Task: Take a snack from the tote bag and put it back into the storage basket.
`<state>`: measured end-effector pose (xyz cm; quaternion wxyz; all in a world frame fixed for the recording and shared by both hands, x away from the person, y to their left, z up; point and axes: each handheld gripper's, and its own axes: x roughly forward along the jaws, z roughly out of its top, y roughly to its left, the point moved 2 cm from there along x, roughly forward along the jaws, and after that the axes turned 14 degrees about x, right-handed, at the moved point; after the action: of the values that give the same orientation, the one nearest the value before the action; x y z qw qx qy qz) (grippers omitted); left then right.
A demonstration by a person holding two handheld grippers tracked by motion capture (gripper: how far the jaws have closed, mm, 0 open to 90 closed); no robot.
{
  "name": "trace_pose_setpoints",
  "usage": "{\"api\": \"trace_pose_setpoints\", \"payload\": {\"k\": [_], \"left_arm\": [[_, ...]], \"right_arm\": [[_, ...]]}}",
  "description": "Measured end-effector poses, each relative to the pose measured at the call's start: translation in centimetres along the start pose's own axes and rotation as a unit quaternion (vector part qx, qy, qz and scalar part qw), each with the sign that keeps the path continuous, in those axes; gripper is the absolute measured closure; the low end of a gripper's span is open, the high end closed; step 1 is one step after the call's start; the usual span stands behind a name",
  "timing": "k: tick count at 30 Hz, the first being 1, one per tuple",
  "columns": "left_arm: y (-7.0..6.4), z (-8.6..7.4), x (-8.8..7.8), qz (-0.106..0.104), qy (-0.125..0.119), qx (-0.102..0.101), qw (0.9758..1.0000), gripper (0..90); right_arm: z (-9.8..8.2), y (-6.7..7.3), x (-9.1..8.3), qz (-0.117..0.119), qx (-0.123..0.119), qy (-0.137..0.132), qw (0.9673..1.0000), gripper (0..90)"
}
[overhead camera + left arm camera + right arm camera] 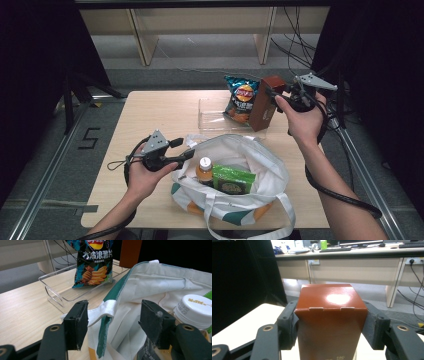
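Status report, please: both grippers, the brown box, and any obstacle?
Right gripper shut on brown box, above clear tray. Left gripper open around tote bag rim, not clamped. Chips bag already stands in tray beside box.

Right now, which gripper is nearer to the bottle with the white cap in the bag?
Left. The left gripper hangs open at the tote bag's rim, right beside the bottle. The right gripper is farther back, shut on the brown box over the clear tray.
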<state>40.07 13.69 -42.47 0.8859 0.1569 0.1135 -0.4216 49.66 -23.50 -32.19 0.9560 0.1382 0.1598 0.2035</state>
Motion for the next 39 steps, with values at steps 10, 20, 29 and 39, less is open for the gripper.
{"api": "trace_pose_setpoints", "payload": {"k": [10, 20, 29, 39], "left_arm": [[-0.1, 0.0, 0.1, -0.003, -0.001, 0.001, 1.0000, 39.1], [0.2, 0.1, -0.3, 0.004, -0.005, -0.002, 1.0000, 39.2], [0.4, 0.1, -0.4, 0.004, -0.010, -0.004, 0.9999, 39.2], [0.4, 0.0, -0.3, 0.004, -0.008, -0.006, 0.9999, 39.1]], "right_arm": [[-0.2, 0.0, 0.8, -0.035, -0.007, -0.008, 0.9993, 39.4], [-0.7, 0.2, 1.7, -0.044, -0.007, 0.002, 0.9990, 39.4], [-0.7, 0.0, 2.2, -0.057, -0.005, -0.016, 0.9982, 39.4], [-0.9, 0.3, 3.1, -0.054, 0.004, -0.019, 0.9984, 39.4]]}}
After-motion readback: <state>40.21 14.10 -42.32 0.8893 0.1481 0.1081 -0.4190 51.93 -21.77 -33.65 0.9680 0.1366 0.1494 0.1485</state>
